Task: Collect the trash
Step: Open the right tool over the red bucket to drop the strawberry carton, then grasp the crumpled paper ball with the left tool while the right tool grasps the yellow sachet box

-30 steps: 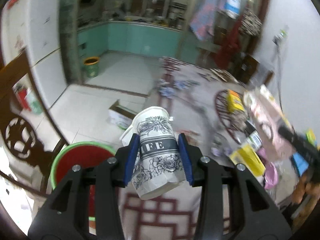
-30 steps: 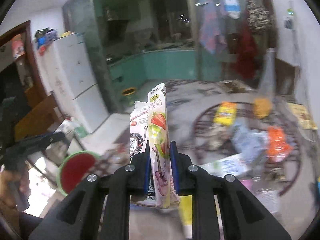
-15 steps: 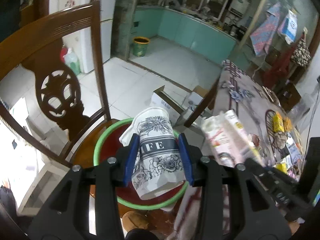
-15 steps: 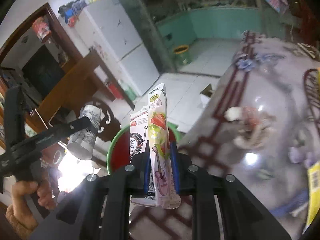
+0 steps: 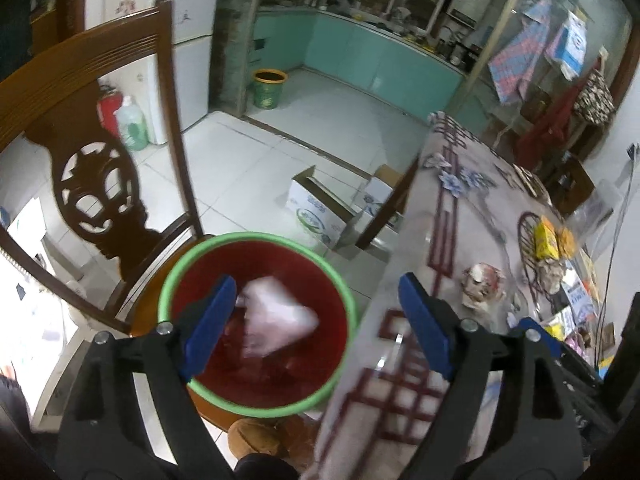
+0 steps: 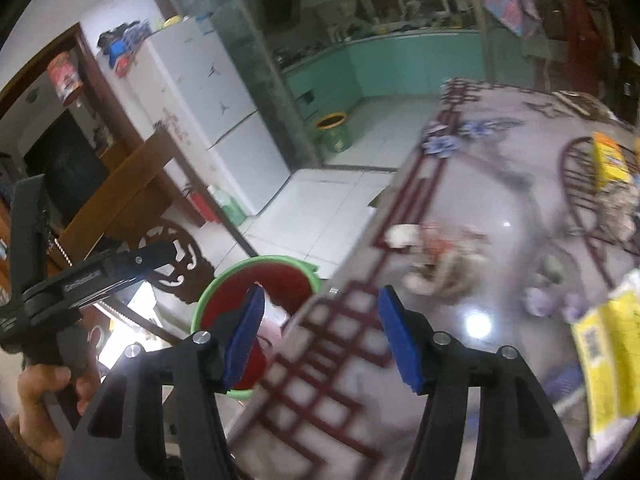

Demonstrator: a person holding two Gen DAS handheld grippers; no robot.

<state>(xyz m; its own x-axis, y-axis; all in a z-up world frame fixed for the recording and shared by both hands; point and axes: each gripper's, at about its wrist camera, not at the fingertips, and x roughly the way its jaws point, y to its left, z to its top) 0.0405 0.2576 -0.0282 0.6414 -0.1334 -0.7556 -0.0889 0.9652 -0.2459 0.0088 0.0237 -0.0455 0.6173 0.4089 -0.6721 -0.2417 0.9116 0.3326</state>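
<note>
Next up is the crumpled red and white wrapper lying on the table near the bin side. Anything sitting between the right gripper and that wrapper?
Nothing visible. The right gripper is open, and only bare patterned table lies between it and the crumpled wrapper. The yellow packet sits off to the right. The view is blurred, so small scraps could go unseen.

two tools [image 5: 316, 332] [image 6: 320, 336], one green-rimmed bin [image 5: 256, 404], one wooden chair [image 5: 96, 168], two cardboard boxes [image 5: 320, 208]

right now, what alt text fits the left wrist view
Open left gripper hovers over a green-rimmed red plastic bin on a carved wooden chair, blurred pale trash inside. A patterned glass-topped table lies to the right.
</note>
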